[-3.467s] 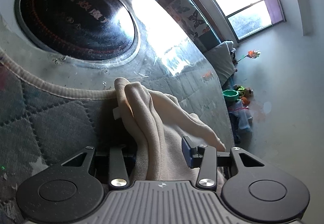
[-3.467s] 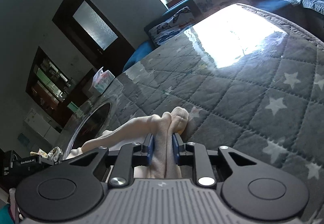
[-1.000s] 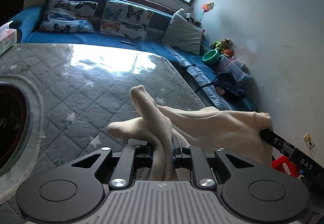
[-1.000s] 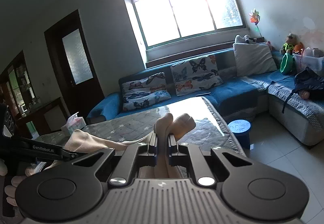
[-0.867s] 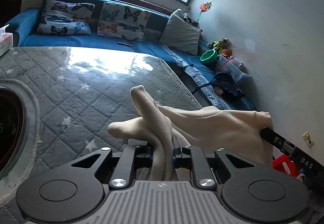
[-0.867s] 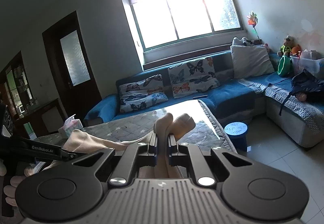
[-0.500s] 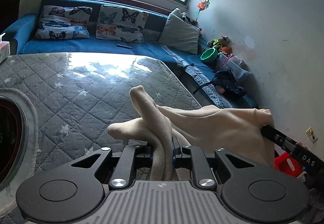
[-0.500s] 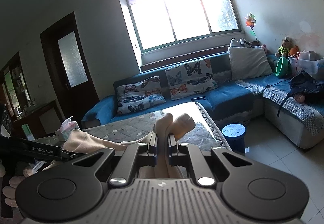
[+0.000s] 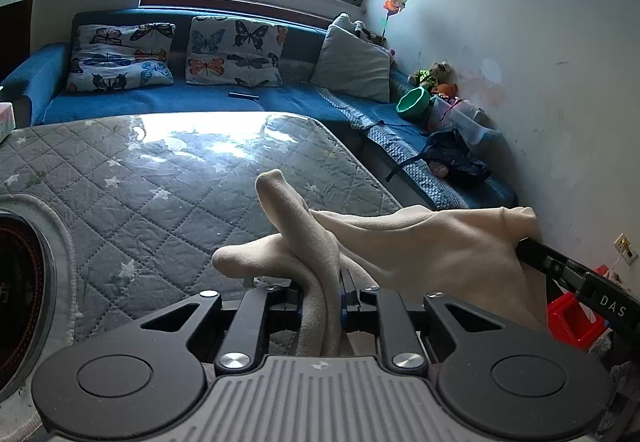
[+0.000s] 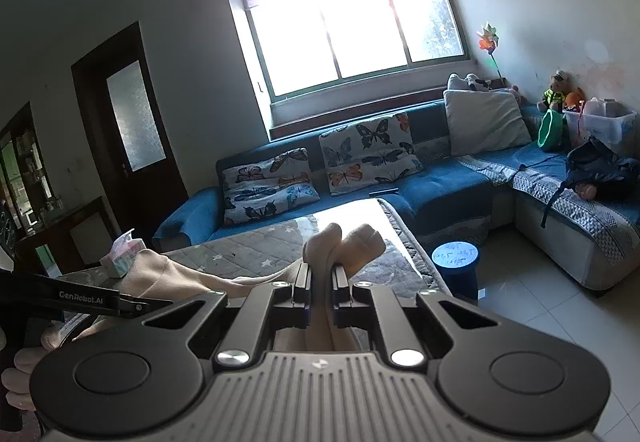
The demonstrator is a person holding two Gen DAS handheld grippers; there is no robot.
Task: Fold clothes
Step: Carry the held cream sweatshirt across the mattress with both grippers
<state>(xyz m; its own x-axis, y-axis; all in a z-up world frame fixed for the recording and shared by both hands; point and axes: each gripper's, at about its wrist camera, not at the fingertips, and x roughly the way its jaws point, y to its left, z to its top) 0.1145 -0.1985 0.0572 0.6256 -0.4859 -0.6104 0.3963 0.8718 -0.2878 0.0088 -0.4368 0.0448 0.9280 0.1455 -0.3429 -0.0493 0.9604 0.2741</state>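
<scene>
Beige fleece garment (image 9: 420,242) hangs in the air between two tools, lifted clear of the grey quilted table cover (image 9: 160,182) it was bunched on a few seconds ago, when the cameras looked down at the tabletop; now both look level across the room toward the blue sofa (image 10: 440,178). The left gripper (image 9: 320,288) is clamped on one bunched edge, the right gripper (image 10: 320,282) on another, so the cloth stretches between them (its lower part is out of sight). That lift likely serves to shake it out before laying it flat. The fabric looks soft, thick and limp, rolling into rounded lumps above each pinch.
</scene>
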